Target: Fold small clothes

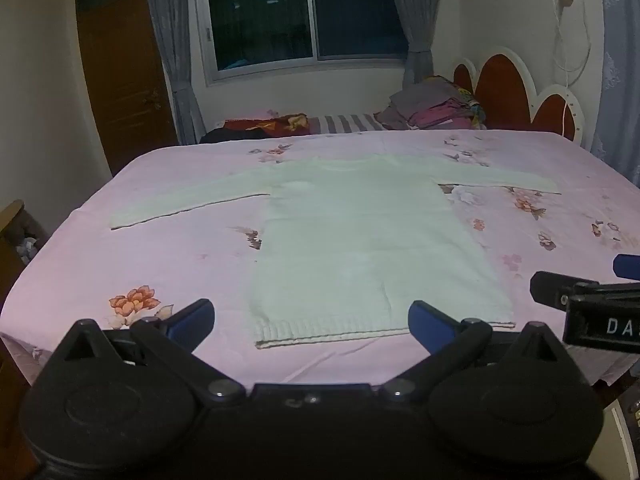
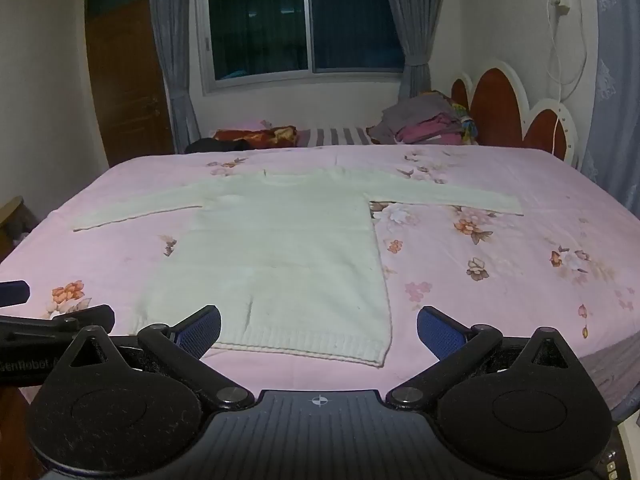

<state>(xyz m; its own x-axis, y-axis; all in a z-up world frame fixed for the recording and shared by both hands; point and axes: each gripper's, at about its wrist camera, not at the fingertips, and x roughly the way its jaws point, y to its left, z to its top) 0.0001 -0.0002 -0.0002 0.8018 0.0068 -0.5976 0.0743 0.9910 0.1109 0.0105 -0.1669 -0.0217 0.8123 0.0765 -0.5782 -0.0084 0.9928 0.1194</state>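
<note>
On the bed (image 1: 160, 264), a white sweater (image 1: 360, 248) lies flat; both grippers' fingers (image 1: 192, 320) released.

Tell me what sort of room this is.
Most likely a home bedroom: a bed with a pink floral sheet and a padded headboard, a curtained window, and a pile of clothes by the headboard.

A home bedroom: a bed (image 1: 180, 264) with a pink floral sheet, its scalloped headboard (image 1: 516, 92) beside piled clothes (image 1: 436, 108), a curtained window (image 1: 304, 20) behind the bed, a wooden door (image 1: 120, 76) left of the window.
</note>
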